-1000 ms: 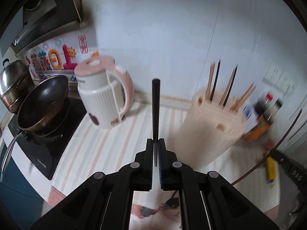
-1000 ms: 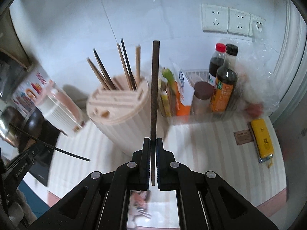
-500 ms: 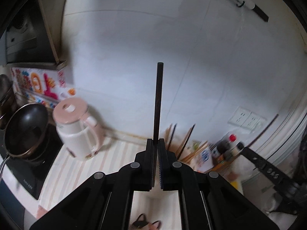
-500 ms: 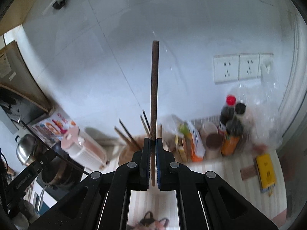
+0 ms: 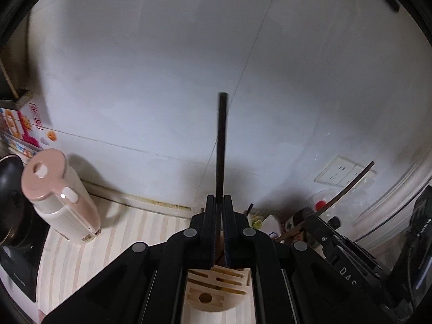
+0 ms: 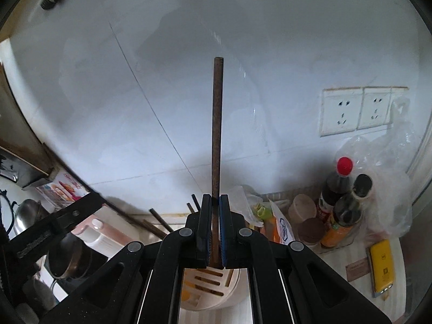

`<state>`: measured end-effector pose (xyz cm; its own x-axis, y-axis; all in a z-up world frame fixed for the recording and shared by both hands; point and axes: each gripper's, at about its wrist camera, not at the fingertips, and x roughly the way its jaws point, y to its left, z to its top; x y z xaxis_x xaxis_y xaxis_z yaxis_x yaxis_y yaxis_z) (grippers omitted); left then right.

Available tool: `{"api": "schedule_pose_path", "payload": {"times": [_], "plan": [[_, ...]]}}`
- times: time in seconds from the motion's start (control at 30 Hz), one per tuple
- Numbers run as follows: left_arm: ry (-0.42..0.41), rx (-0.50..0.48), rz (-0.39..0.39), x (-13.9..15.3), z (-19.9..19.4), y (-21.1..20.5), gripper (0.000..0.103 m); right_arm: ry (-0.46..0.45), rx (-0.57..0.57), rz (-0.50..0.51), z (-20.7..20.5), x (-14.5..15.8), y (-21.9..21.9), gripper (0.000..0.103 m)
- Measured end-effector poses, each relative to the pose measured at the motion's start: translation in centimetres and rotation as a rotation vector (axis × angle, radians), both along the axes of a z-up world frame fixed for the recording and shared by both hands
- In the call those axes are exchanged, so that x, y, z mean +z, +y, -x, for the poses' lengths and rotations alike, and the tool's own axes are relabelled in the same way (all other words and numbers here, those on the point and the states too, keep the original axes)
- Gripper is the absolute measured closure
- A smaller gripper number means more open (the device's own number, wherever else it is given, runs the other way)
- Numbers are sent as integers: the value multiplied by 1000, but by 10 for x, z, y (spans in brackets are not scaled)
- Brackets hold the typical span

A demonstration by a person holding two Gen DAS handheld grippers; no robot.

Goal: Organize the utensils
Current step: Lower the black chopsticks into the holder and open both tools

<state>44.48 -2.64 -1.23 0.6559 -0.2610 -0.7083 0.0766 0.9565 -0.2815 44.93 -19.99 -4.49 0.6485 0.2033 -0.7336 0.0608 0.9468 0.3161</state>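
**kitchenrig_op:** Quick one from my session. I've got a chopstick in each gripper. My left gripper (image 5: 219, 229) is closed down to a sliver on a black chopstick (image 5: 222, 145), pinched near its lower end so most of the length sticks up in front of the wall. My right gripper (image 6: 213, 229) is closed the same way on a brown chopstick (image 6: 217, 124). Both sit right above the slotted wooden holder (image 5: 216, 289), which stands on the striped countertop (image 5: 81, 256) toward its back edge, between the pink kettle (image 5: 58, 197) and the sauce bottles (image 6: 340, 205). How would you expect these to handle going in?

**slotjockey:** Light and stiff, I'd say, so weight is no issue. The trouble is they're thin and smooth, and with that much stick hanging beyond the pads they can pivot in the grip if a tip catches a slot edge. The brown one looks rough or worn, probably more grip than the black one.

**kitchenrig_op:** So hold nearer the middle?

**slotjockey:** My guess is yes, for control. But the low end is under the jaws and I can't tell how much pokes out below, so go slow. The slots look narrow.

**kitchenrig_op:** A few other chopsticks (image 6: 159, 222) are already in there, leaning off to the left in my right view, so I'll aim for a free slot.
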Motion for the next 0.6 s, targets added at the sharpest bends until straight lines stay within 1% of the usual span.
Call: {"api": "schedule_pose_path", "payload": {"times": [0.07, 0.23, 0.37, 0.4, 0.43, 0.5, 0.53, 0.57, 0.6], "plan": [[29, -13, -13, -11, -6, -3, 101, 21, 7, 5, -6, -10, 2, 98], [82, -42, -42, -30, -10, -5, 101, 78, 40, 15, -19, -29, 7, 98], [104, -56, -54, -33, -12, -5, 101, 116, 55, 26, -22, -39, 12, 98], [113, -66, -53, -34, -13, -5, 101, 137, 64, 24, -24, -43, 13, 97], [127, -72, -56, -34, -13, -5, 99, 154, 68, 21, -26, -46, 13, 97], [151, -65, -62, -32, -12, -5, 98, 154, 66, 40, -26, -47, 13, 96], [156, -60, -62, -29, -11, -3, 96, 160, 66, 30, -25, -47, 12, 93], [167, -59, -69, -25, -9, -2, 96, 165, 66, 13, -24, -46, 10, 85], [155, -50, -74, -19, -5, 0, 96, 163, 65, 6, -23, -44, 8, 80]]}}
